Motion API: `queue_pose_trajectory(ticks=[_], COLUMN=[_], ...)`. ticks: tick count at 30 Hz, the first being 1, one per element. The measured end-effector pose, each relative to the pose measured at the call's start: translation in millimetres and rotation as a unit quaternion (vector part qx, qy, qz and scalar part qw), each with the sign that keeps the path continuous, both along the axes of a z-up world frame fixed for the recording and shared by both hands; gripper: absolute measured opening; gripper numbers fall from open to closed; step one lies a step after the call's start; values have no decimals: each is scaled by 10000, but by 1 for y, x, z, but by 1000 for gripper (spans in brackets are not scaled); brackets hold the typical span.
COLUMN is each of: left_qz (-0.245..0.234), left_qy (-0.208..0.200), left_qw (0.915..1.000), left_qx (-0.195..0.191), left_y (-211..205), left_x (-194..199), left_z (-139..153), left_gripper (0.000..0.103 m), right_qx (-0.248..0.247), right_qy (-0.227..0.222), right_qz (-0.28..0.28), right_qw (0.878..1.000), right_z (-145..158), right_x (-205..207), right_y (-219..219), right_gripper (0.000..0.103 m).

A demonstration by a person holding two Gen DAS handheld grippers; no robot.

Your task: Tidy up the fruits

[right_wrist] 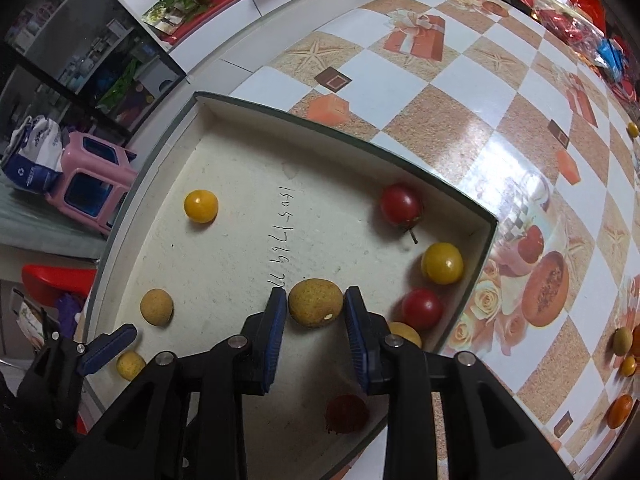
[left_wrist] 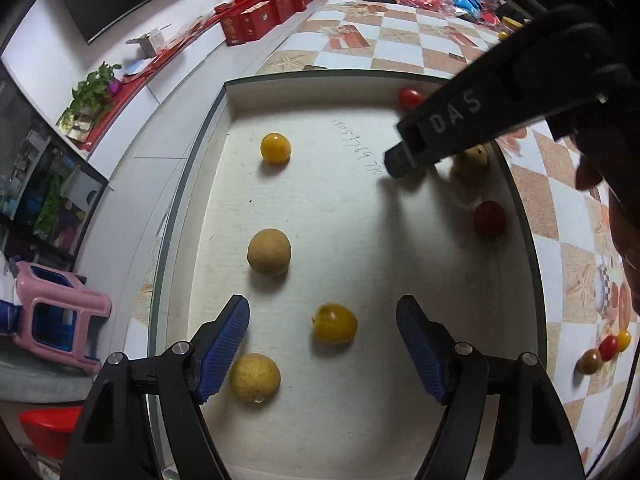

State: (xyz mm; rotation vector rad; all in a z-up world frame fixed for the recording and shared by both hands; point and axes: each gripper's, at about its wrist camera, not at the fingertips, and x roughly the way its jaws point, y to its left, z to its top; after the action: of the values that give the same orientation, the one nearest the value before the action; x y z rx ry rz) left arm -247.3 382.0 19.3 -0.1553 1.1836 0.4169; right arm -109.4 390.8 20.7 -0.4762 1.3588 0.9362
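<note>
A shallow white box (left_wrist: 360,92) (right_wrist: 490,232) holds small round fruits. My left gripper (left_wrist: 322,320) is open over its near end, with a yellow fruit (left_wrist: 334,323) between the fingers and a tan longan (left_wrist: 254,377) by the left finger. Another tan longan (left_wrist: 269,257) and a yellow tomato (left_wrist: 275,148) lie further in. My right gripper (right_wrist: 316,304) is shut on a tan longan (right_wrist: 316,302) above the box floor. It also shows in the left wrist view (left_wrist: 404,160). Red tomatoes (right_wrist: 401,204) (right_wrist: 421,308) and a yellow one (right_wrist: 442,263) sit by the right wall.
The box rests on a checkered tablecloth (right_wrist: 440,112). Several loose fruits lie on the cloth at the right (left_wrist: 604,350) (right_wrist: 622,340). A red lychee (right_wrist: 346,414) lies in the box under my right gripper. A pink stool (left_wrist: 60,312) stands on the floor at left.
</note>
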Motion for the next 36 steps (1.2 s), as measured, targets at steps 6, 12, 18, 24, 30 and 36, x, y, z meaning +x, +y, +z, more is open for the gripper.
queue_pose_trajectory(ticks=[6, 12, 18, 24, 30, 36], left_qz=[10, -18, 84, 230, 390, 538], left_qy=[140, 253, 394, 417, 463, 778], left_qw=[9999, 9996, 9986, 9984, 9979, 9945], left_qx=[-52, -128, -337, -299, -215, -450], left_y=[-1, -2, 3, 7, 11, 19], left_x=[0, -2, -8, -19, -22, -17], left_z=[-3, 4, 14, 25, 33, 29], left_gripper=[77, 77, 77, 103, 103, 103], right_qx=[-5, 357, 473, 140, -243, -273], right_qy=[50, 294, 282, 165, 48, 127], right_qz=[75, -173, -631, -1020, -1195, -1286], right_qw=[10000, 9988, 9965, 9945, 9925, 9912], right_z=[1, 22, 50, 56, 57, 58], right_x=[-5, 0, -2, -6, -14, -17], right_y=[10, -2, -37, -72, -90, -93], right_gripper=[68, 83, 94, 103, 103, 103])
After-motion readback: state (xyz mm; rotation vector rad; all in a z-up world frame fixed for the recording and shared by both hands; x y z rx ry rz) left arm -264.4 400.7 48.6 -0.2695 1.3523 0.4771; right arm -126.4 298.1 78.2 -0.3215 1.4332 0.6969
